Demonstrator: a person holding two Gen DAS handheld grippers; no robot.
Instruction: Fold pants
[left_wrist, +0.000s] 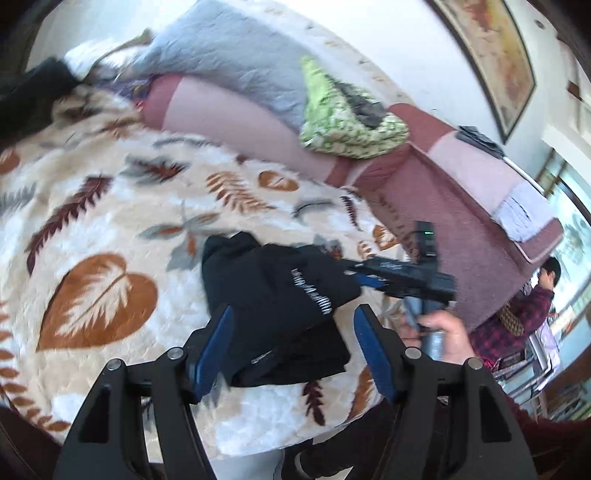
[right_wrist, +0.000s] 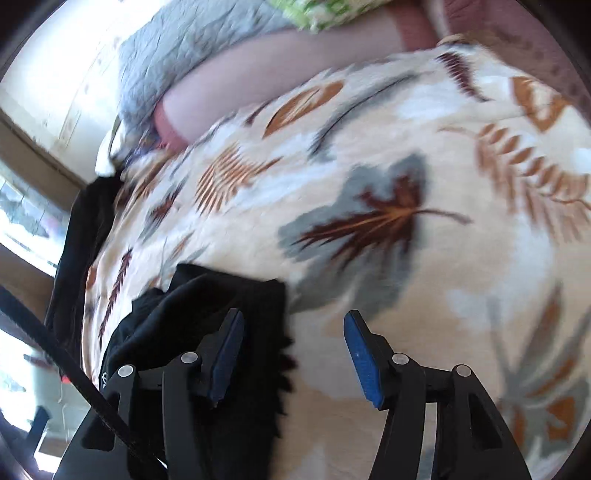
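Note:
The black pants (left_wrist: 284, 306) lie folded into a compact bundle with white lettering on the leaf-patterned blanket (left_wrist: 110, 206). My left gripper (left_wrist: 293, 332) is open, its blue-padded jaws spread either side of the bundle's near edge, holding nothing. The right gripper (left_wrist: 364, 275) shows in the left wrist view at the bundle's right side, held by a hand. In the right wrist view the right gripper (right_wrist: 293, 345) is open and empty, with the pants (right_wrist: 207, 325) under and left of its left finger, above the blanket (right_wrist: 406, 147).
A pink sofa (left_wrist: 461, 236) with a grey quilt (left_wrist: 229, 48) and a green patterned cushion (left_wrist: 343, 122) borders the blanket. Another dark garment (right_wrist: 85, 229) lies at the blanket's far-left edge. A person in a plaid shirt (left_wrist: 517, 317) stands at the right.

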